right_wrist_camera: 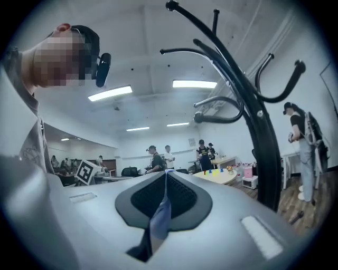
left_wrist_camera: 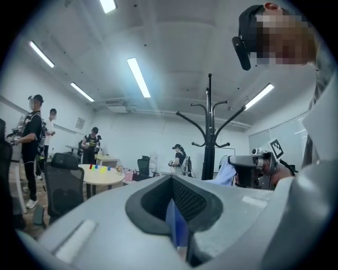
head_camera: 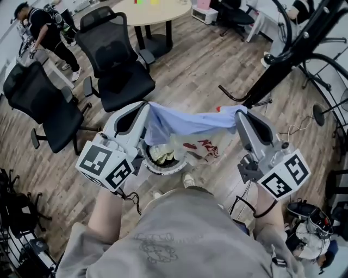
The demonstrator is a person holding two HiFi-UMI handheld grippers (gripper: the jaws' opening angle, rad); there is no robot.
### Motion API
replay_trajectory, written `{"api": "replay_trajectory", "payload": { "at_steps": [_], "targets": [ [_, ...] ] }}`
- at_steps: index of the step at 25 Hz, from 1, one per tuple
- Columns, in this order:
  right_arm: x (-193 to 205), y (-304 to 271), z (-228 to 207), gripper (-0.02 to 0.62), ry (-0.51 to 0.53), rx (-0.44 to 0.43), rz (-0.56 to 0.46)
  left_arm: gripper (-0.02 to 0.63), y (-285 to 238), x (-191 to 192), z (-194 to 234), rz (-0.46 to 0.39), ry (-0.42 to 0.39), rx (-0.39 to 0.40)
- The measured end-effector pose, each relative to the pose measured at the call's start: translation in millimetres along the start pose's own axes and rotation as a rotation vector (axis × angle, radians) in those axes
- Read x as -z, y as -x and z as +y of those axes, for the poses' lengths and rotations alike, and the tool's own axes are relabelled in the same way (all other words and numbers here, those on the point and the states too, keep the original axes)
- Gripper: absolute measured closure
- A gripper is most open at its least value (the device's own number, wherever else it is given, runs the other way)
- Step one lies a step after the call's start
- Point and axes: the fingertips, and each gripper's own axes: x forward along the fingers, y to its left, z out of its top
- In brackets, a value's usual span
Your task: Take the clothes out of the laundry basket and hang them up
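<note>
A light blue garment (head_camera: 185,122) is stretched level between my two grippers, above the round laundry basket (head_camera: 155,166) on the floor. My left gripper (head_camera: 145,107) is shut on the garment's left end; blue cloth (left_wrist_camera: 177,224) shows pinched between its jaws. My right gripper (head_camera: 240,111) is shut on the right end, with a blue strip of cloth (right_wrist_camera: 160,213) running between its closed jaws. In the basket lies more clothing, white with red print (head_camera: 202,147). The black coat stand (head_camera: 288,54) rises just behind my right gripper, with its hooks (right_wrist_camera: 222,103) overhead in the right gripper view.
Two black office chairs (head_camera: 117,59) stand at the left, a round table (head_camera: 155,11) behind them. People stand at the far left (head_camera: 41,30). A black bag and shoes (head_camera: 312,228) lie at the right on the wooden floor. The coat stand (left_wrist_camera: 209,132) also shows ahead of the left gripper.
</note>
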Motion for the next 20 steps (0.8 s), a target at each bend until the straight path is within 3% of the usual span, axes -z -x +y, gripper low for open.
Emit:
{"api": "replay_trajectory", "payload": {
  "at_steps": [6, 11, 15, 20],
  "targets": [
    [-68.8, 36.8, -52.9, 0.567, 0.057, 0.163, -0.142, 0.603, -69.9, -67.2, -46.5, -0.074, -0.097, 0.11],
    [-119.9, 71.0, -76.7, 0.568, 0.148, 0.288, -0.257, 0.603, -108.9, -99.0, -72.4, -0.129, -0.096, 0.191],
    [-129.4, 105.1, -100.5, 0.568, 0.194, 0.401, -0.288, 0.603, -143.2, -96.9, -91.1, -0.142, -0.068, 0.249],
    [-111.2, 139.1, -144.8, 0.567, 0.222, 0.56, -0.263, 0.603, -187.5, -60.9, -115.7, -0.073, -0.001, 0.322]
  ]
}}
